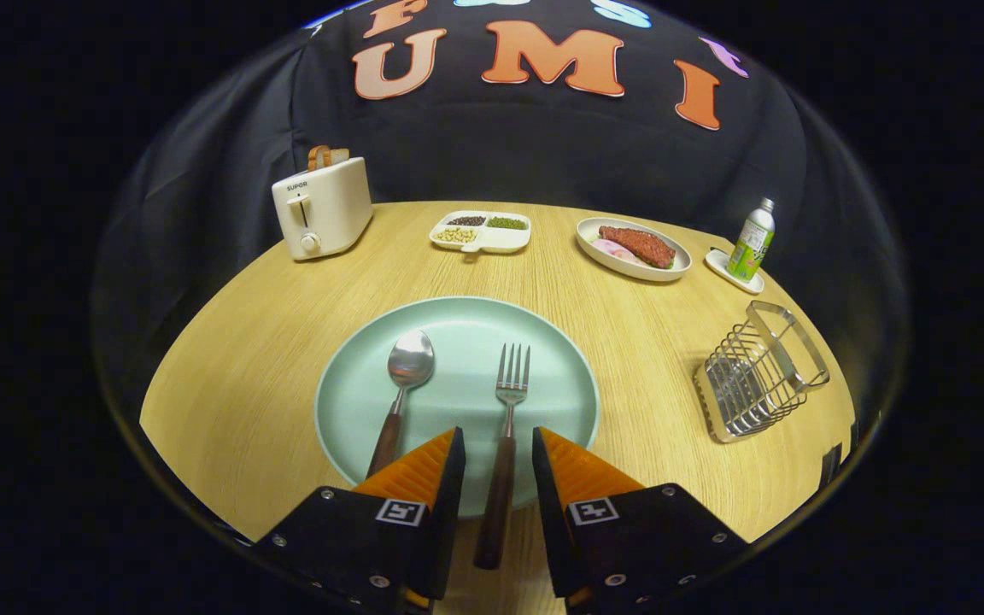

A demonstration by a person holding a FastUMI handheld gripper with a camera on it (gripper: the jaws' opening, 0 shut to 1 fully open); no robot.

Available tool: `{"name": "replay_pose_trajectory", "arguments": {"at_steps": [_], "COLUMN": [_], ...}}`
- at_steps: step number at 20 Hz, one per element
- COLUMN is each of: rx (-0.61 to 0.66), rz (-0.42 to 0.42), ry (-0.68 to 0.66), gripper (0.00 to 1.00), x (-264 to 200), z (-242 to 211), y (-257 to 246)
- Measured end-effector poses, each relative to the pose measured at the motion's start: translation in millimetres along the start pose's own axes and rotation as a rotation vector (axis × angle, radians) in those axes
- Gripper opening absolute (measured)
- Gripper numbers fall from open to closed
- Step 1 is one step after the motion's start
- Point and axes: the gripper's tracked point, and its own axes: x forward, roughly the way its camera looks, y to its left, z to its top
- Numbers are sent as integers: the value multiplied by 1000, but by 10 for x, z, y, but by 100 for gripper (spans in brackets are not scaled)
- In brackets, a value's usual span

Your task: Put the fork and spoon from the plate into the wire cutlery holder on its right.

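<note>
— Surroundings? White toaster [322,207] at 11 o'clock, oval steak dish [634,248] at 1.
— Cutlery? Wooden-handled steel fork [504,436] and spoon [401,395] lie on the pale green plate [458,389], heads toward 12; wire cutlery holder [758,370] at 3.
— Gripper [498,461]?
— Spread apart, straddling the fork's handle.

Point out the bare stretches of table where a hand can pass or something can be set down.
Bare wood lies between the plate and the toaster, and between the plate and the wire cutlery holder. The far edge is crowded: divided snack tray, meat dish, bottle. The gripper hangs open, its fingers straddling the fork; the spoon lies beside.
</note>
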Motion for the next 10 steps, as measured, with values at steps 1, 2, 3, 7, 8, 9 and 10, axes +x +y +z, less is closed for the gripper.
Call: {"name": "replay_pose_trajectory", "arguments": {"at_steps": [1,2,3,7,8,9,10], "rx": [-1,-1,2,-9,-9,-5,-1], "rz": [-10,-16,-23,-38,-40,-42,-46], "ry": [8,12,19,34,36,37,39], "gripper": [43,39,36,19,17,13,12], "x": [21,36,53,76,98,111,109], "z": [-12,-23,-37,-70,-70,-63,-65], "y": [-19,-33,-40,-49,-52,-42,-48]}}
